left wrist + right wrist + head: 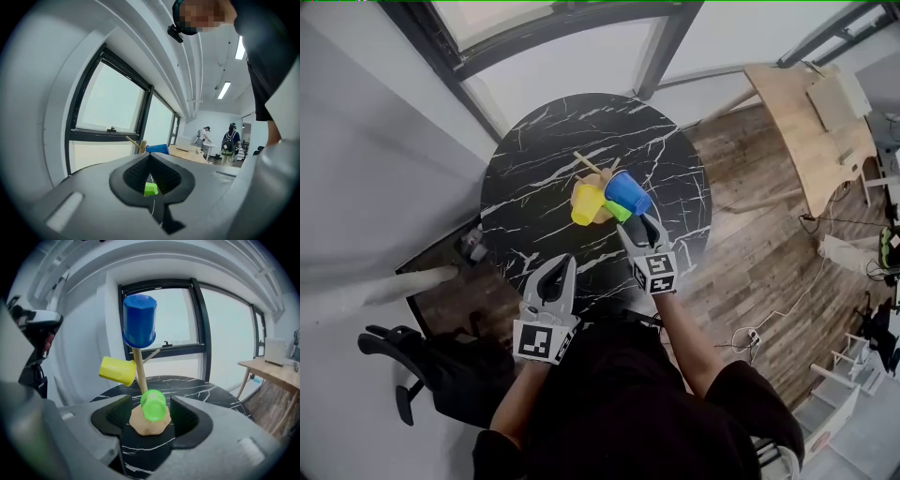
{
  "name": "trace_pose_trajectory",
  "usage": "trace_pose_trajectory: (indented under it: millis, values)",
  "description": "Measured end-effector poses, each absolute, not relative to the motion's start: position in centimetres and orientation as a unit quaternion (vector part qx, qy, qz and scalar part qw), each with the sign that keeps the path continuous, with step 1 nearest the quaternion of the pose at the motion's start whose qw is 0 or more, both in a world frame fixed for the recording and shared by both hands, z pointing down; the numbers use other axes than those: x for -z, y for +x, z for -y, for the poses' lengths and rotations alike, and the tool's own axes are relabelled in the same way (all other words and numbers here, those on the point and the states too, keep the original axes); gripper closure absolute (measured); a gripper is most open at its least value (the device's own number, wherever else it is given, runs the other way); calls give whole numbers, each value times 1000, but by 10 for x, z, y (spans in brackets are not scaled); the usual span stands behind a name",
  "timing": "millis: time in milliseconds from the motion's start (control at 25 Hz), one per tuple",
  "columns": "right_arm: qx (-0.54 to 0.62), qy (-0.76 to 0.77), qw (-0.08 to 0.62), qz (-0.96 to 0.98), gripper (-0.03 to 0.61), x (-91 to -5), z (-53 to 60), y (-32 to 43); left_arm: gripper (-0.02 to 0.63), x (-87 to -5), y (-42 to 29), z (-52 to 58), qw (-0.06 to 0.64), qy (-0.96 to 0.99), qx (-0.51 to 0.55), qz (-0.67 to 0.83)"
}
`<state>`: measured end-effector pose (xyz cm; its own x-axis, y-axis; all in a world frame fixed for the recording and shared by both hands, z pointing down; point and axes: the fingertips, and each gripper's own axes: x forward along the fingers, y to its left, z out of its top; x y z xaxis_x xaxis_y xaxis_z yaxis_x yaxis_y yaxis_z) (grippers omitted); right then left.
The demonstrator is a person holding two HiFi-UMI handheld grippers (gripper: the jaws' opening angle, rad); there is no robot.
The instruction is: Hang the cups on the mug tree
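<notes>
A wooden mug tree stands in the middle of the round black marble table. It carries a blue cup on top, a yellow cup at its left and a green cup low at the front. In the right gripper view the blue cup caps the stem, the yellow cup hangs left, and the green cup faces me. My right gripper is open just short of the green cup, not touching it. My left gripper is shut and empty, back near the table's front edge.
A light wooden desk stands to the right on the plank floor, with cables lying near it. A black office chair is at the lower left. Large windows lie behind the table. Two people stand far off.
</notes>
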<state>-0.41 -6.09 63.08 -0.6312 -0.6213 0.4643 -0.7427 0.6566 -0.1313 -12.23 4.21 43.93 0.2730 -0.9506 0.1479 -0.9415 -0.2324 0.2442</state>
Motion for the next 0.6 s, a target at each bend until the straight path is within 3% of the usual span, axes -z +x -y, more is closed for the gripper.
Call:
trace_pose_trajectory:
  millis: [160,280,440,600]
  values:
    - [-148,393,167,892,351,-597,53,6,615,-437,-120,-43,140,789,20,598]
    - [-135,401,148,894,467,-568,46,10,615,-433,-122,-40,135,791,23,597]
    - [-131,417,135,889,564,-535,40,16,614,-420,-123,-34,128,792,35,595]
    - [-131,438,117,881,580,-502,31,23,614,-398,-126,-30,105,795,34,597]
